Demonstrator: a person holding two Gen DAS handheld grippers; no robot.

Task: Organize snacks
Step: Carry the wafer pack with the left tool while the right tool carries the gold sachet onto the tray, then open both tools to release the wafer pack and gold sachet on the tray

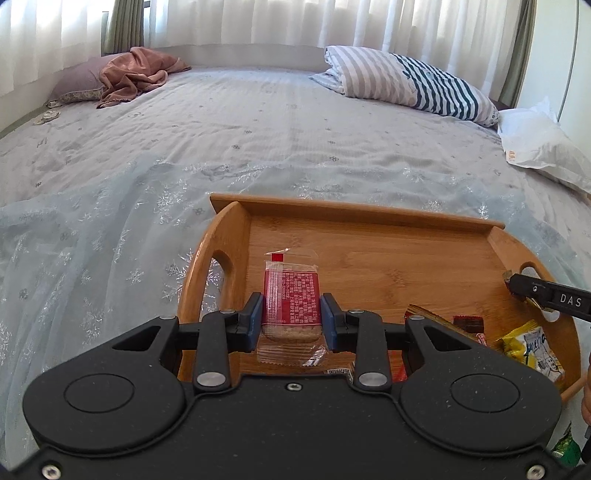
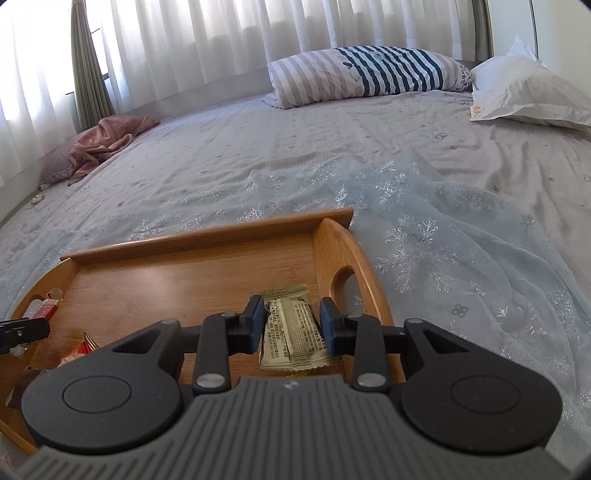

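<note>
On the far left of the bed (image 1: 258, 122) a pink cloth (image 1: 136, 74) lies crumpled against a mauve cushion (image 1: 79, 79), under white curtains (image 1: 258, 22). A sheer snowflake cover (image 1: 92, 258) spreads over the near part of the bed.

On that cover sits the wooden tray (image 1: 369, 214), its left handle cut-out just beside the left gripper (image 1: 291, 314). This gripper's blue pads are drawn narrow and clamp a red snack pack (image 1: 291, 295) by its sides; the clear wrapper ends stick out past the pads front and back. The pack hangs over the left part of the tray floor.

Further right on the tray, near its front edge, lie more snacks: a small dark red one (image 1: 468, 322) and a yellow packet (image 1: 532, 347), close together. Above them the tip of the right gripper (image 1: 517, 284) reaches in from the right edge of the left view.

In the right wrist view the right gripper (image 2: 291, 321) is likewise narrow, squeezing a gold sachet (image 2: 291, 328) printed with fine text. It is held over the tray's right end, just beside the right handle (image 2: 347, 280).

Beyond the tray, a striped pillow (image 2: 369, 74) rests at the head of the bed, and a white pillow (image 2: 528, 92) lies at the far right.
</note>
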